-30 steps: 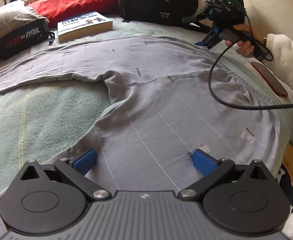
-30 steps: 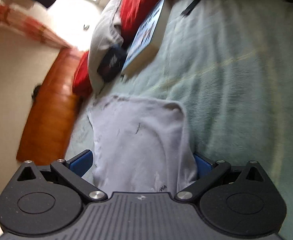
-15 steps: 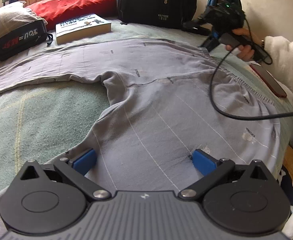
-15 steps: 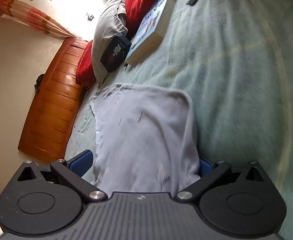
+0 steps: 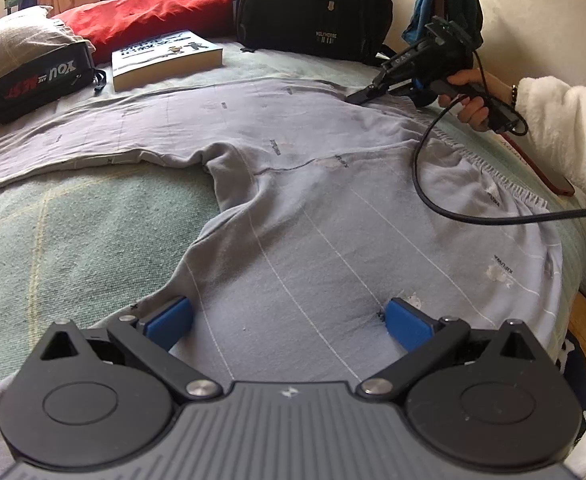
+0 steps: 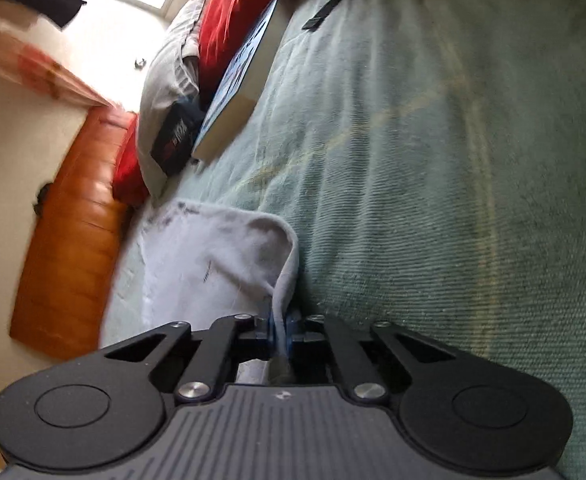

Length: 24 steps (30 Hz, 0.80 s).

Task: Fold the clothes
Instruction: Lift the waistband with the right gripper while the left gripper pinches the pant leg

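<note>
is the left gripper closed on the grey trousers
No, the left gripper has its blue pads spread wide over the grey striped cotton trousers, not pinching them.

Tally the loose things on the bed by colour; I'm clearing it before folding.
Grey: 1, trousers
Black: 2, backpack, pouch
Red: 1, pillow
Beige: 1, pillow
Blue and white: 1, book
Total: 6

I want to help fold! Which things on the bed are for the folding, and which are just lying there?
For the folding:
- grey trousers
- left gripper, open over them
- right gripper, just closed on the trousers' edge

Just lying there:
- book
- black pouch
- black backpack
- red pillow
- grey pillow
</note>
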Each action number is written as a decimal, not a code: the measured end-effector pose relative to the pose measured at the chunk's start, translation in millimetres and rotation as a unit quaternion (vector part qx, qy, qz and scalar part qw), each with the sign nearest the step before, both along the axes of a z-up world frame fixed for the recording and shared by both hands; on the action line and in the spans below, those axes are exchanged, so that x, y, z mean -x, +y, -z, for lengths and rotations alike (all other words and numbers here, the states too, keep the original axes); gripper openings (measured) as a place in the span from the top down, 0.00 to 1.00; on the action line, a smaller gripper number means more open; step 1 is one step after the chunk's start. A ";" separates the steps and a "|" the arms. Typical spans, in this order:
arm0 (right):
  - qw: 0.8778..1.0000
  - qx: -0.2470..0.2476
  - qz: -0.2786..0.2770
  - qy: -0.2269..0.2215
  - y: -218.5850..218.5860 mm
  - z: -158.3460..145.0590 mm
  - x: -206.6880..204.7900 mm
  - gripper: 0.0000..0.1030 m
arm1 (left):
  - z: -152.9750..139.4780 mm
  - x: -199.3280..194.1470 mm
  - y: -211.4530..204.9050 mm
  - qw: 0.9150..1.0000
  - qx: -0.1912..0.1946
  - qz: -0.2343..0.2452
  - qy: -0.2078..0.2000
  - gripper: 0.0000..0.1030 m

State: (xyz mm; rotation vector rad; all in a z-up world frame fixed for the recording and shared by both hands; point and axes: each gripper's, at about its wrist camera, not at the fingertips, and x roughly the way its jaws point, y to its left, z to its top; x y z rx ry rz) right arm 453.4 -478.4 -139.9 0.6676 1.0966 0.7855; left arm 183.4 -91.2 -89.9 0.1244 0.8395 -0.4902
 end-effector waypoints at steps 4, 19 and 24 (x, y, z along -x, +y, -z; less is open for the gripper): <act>0.997 0.064 0.006 -0.042 14.3 -20.5 12.0 0.96 | -1.3 -1.2 -1.1 1.000 -0.003 0.000 0.002 0.01; 0.947 0.251 -0.035 -0.198 77.0 -89.1 88.9 0.94 | -42.3 -46.0 -8.4 0.984 -0.138 0.048 -0.099 0.01; 0.929 0.289 -0.045 -0.227 93.0 -96.4 101.0 0.94 | -50.3 -98.6 -25.0 0.969 -0.191 0.075 -0.140 0.01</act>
